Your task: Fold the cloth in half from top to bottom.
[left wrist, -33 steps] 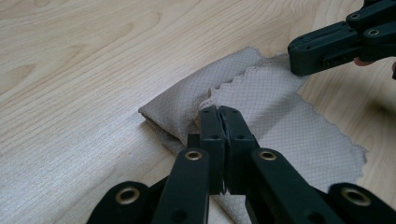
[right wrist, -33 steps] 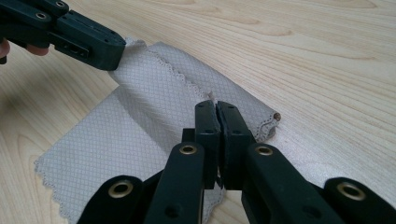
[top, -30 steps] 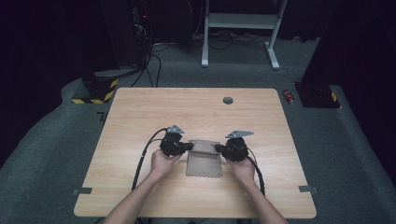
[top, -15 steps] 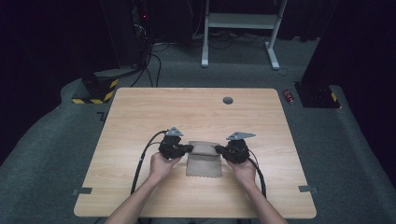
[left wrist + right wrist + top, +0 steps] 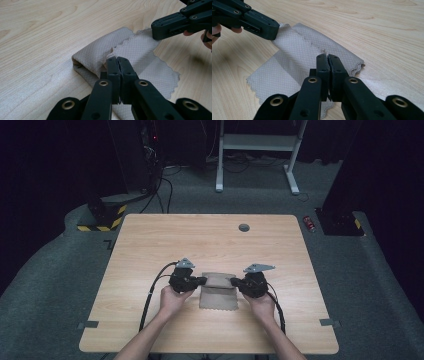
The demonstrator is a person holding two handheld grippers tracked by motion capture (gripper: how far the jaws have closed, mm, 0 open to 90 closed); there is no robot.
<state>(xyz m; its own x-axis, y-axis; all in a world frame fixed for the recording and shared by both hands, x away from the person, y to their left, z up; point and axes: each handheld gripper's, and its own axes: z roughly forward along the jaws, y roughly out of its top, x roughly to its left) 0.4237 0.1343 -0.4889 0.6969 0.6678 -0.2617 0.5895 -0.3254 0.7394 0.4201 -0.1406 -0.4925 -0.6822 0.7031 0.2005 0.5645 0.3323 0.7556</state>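
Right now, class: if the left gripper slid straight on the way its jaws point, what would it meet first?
The left gripper, shut on the folded cloth, points across it. Beyond the cloth, the right gripper seems first in line, though depth is unclear.

I see a light wooden table point(image 5: 150, 255) with a rounded rectangular top, standing on grey carpet. A beige cloth point(image 5: 218, 292) with scalloped edges lies near its front middle, its far edge folded over. A small dark round grommet point(image 5: 243, 227) sits near the far edge, right of centre.
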